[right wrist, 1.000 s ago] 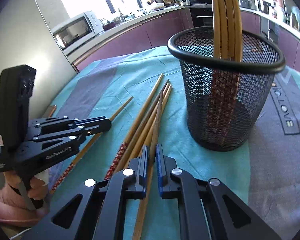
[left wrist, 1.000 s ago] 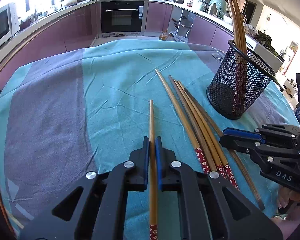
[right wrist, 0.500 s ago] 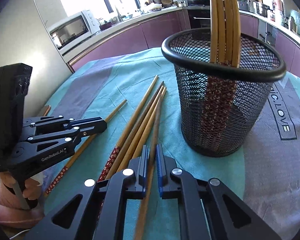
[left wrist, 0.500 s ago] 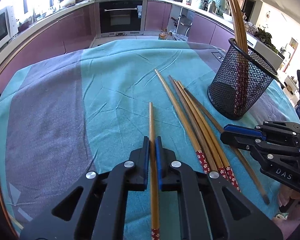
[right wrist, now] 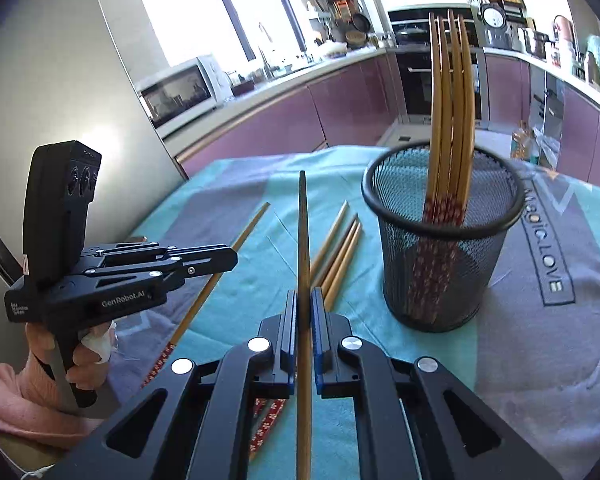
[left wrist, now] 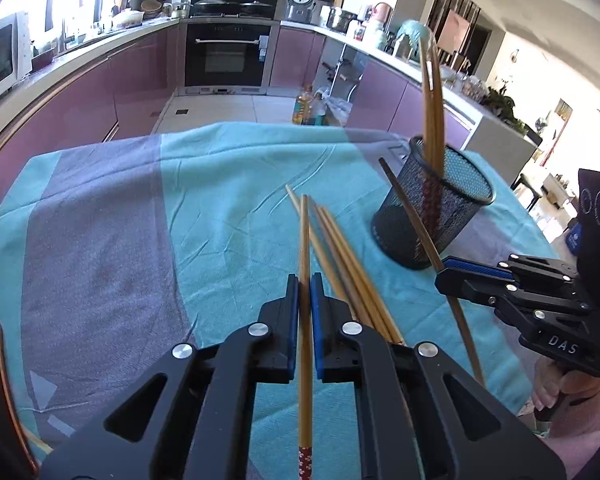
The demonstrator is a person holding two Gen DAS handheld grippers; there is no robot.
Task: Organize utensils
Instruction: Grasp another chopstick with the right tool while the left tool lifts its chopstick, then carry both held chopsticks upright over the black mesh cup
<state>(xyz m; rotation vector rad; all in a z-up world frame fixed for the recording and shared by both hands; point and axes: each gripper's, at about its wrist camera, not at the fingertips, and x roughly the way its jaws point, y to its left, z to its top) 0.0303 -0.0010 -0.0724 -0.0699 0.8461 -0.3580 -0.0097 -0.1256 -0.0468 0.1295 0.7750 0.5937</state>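
At nine o'clock my left gripper (left wrist: pixel 305 280) had its fingers (left wrist: pixel 292 320) clamped tight on one light bamboo chopstick (left wrist: pixel 305 248), which ran straight out toward twelve, its tip raised clear of the teal and grey cloth (left wrist: pixel 228 208) on the bench. Just right of it, three loose chopsticks (right wrist: pixel 340 252) lay side by side on the cloth. At three o'clock from these my right gripper (right wrist: pixel 305 300) was pinched closed on a darker chopstick (right wrist: pixel 303 232), also lifted and pointing toward twelve. Further right, at about two o'clock, the black mesh holder (right wrist: pixel 440 280) stood upright on the cloth with several chopsticks (right wrist: pixel 452 100) standing in it, patterned red ends down.
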